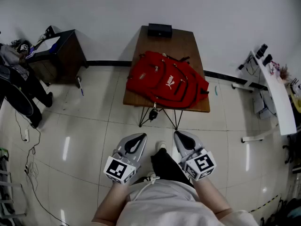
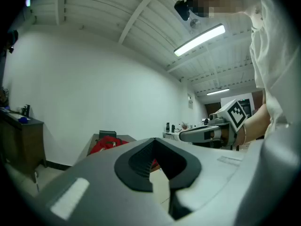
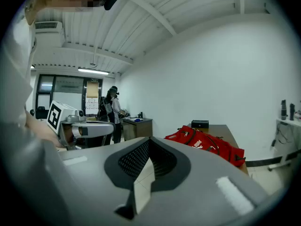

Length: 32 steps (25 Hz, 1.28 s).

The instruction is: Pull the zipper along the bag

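Observation:
A red backpack (image 1: 167, 81) with a white logo and black zip lines lies flat on a brown wooden table (image 1: 188, 41) ahead of me. It also shows far off in the left gripper view as the backpack (image 2: 106, 143) and in the right gripper view as the backpack (image 3: 207, 142). A black strap end (image 1: 153, 113) hangs off the table's near edge. My left gripper (image 1: 137, 139) and right gripper (image 1: 181, 138) are held side by side low at my body, well short of the table. Both are shut with nothing between the jaws.
A black box (image 1: 160, 30) sits at the table's far end by the wall. A dark cabinet (image 1: 59, 55) and a person in dark clothes (image 1: 19, 88) are at the left. A white desk (image 1: 277, 98) stands at the right. Cables (image 1: 28, 149) trail over the tiled floor.

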Motion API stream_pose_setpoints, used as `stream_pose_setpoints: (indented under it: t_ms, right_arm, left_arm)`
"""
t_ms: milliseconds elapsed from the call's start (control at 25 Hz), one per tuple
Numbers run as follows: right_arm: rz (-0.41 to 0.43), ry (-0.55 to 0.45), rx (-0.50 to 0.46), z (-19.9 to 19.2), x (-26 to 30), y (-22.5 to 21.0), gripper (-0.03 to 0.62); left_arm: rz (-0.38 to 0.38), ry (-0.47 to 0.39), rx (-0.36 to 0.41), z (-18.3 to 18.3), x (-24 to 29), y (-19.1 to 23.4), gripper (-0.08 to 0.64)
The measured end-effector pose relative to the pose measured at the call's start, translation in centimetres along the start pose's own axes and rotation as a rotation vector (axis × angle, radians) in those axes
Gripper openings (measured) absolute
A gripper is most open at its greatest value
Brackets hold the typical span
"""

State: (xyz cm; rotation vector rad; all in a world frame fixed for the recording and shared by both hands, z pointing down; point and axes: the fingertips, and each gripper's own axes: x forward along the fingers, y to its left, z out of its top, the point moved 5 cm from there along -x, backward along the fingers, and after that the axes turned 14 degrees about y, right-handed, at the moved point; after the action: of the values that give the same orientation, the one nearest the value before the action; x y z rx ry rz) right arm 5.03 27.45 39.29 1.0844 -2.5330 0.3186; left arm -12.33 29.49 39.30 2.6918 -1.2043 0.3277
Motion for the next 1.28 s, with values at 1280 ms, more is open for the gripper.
stream_pose_setpoints:
  t_ms: [1280]
  right_arm:
    - [0.186, 0.152, -0.048, 9.6, 27.0, -27.1, 0.008]
  left_arm:
    - [0.051, 0.09, -0.019, 6.4, 27.4, 23.2, 0.006]
